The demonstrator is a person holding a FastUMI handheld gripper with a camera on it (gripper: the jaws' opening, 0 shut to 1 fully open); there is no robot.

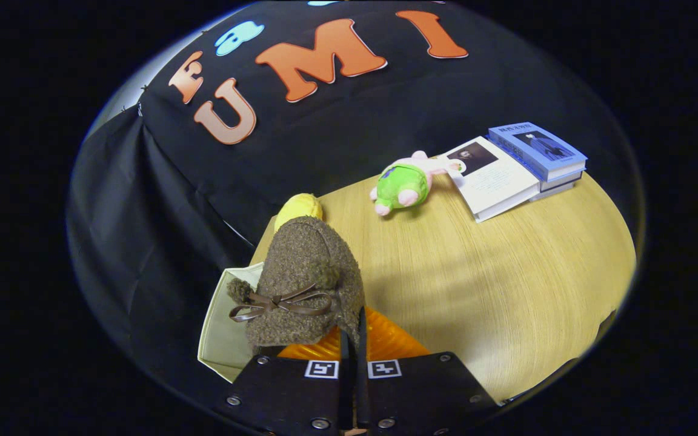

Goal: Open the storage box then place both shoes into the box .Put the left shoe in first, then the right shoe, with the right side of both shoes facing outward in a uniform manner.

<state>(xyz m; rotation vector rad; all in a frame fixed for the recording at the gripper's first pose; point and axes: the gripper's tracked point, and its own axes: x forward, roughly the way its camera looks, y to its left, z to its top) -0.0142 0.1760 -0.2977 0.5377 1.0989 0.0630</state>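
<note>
Shoe (306, 272), brown and fuzzy with a leather bow, hangs pinched at its rim in our hand-held gripper (352, 330), fingers pressed nearly together on it, above the open storage box (219, 339) at the desk (506, 284) edge. Beyond lie a plush toy (406, 184) and books (515, 166).

Gripper (352, 339) held low at 6 o'clock, aimed toward 12 o'clock and tilted downward. Fingers (361, 330) drawn nearly together, pinching a thin edge between them. Finger blocks side by side, almost touching, level with each other.
</note>
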